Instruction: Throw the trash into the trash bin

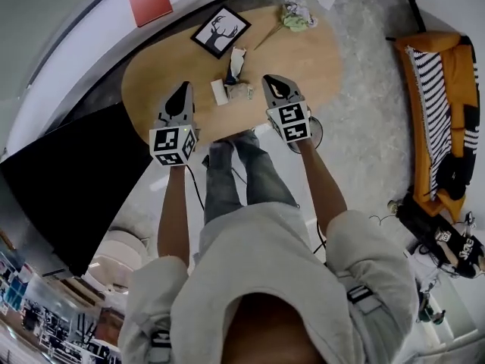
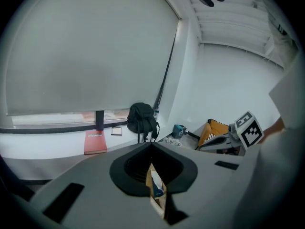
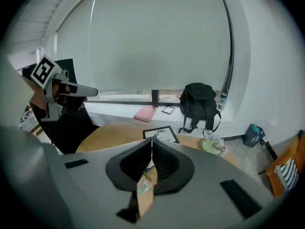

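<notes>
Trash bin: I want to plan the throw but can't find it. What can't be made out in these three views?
- Trash bin: not identifiable in any view; a round grey object in the head view is partly behind the right gripper.
- Trash pieces on the table: too small in the head view to name.
- Both gripper views: each gripper's own body hides the near table.

The tabletop [image 1: 318,59] is tan wood; the picture [image 1: 220,31] shows a black deer silhouette on white in a black frame. The crumpled wad [image 1: 295,15] is pale green and white. The book [image 1: 148,0] is red, the sofa [image 1: 433,44] orange, its cushion [image 1: 429,101] black-and-white striped.
</notes>
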Action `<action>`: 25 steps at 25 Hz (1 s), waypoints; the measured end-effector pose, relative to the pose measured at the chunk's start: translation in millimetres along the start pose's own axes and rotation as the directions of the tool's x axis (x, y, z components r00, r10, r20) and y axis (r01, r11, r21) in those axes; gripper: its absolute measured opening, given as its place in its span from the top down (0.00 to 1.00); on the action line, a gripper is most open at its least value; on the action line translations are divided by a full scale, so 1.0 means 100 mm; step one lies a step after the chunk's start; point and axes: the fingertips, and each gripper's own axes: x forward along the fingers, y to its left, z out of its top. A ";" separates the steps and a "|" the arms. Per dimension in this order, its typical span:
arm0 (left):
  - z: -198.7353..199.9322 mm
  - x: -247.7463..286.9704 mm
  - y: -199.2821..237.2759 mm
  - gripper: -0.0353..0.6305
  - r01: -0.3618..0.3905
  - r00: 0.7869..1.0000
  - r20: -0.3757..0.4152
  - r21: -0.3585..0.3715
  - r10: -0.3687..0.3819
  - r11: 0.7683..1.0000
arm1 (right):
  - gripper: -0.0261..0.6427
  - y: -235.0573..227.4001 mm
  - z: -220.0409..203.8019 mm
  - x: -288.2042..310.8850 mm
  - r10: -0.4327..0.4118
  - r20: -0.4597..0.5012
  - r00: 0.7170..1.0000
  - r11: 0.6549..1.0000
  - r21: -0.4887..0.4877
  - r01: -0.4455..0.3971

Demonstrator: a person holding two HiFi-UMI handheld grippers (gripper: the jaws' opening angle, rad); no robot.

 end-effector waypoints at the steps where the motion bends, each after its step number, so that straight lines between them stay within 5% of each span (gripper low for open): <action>1: -0.08 0.01 0.01 0.92 0.002 1.000 -0.007 -0.006 -0.002 1.000 | 0.92 0.03 -0.11 0.04 0.004 -0.018 1.000 1.000 0.010 -0.004; 12: -1.10 0.18 0.06 0.92 0.021 0.997 -0.076 -0.033 -0.024 0.999 | 0.92 0.36 -1.50 0.59 0.081 -0.203 0.976 0.996 0.063 -0.070; 16: -1.33 0.23 0.02 0.92 0.022 0.996 -0.085 -0.041 -0.026 0.999 | 0.91 0.43 -1.80 0.77 0.114 -0.235 0.965 0.993 0.004 -0.117; 17: -1.38 0.23 0.01 0.92 0.024 0.996 -0.085 -0.044 -0.027 0.999 | 0.88 0.45 -1.86 0.82 0.124 -0.250 0.960 0.990 -0.039 -0.138; 18: -1.42 0.24 0.00 0.92 0.024 0.996 -0.084 -0.049 -0.028 0.999 | 0.73 0.48 -1.91 0.86 0.134 -0.266 0.955 0.981 -0.099 -0.165; 19: -1.46 0.24 0.00 0.92 0.024 0.996 -0.085 -0.054 -0.028 0.998 | 0.62 0.51 -1.96 0.90 0.142 -0.284 0.948 0.964 -0.176 -0.197; 21: -1.52 0.24 -0.02 0.92 0.022 0.996 -0.086 -0.062 -0.027 0.998 | 0.56 0.56 -2.06 0.95 0.138 -0.324 0.936 0.895 -0.363 -0.257; 25: -1.60 0.23 -0.06 0.92 0.023 0.995 -0.090 -0.072 -0.029 0.997 | 0.55 0.59 -2.16 1.03 0.073 -0.356 0.932 0.662 -0.681 -0.312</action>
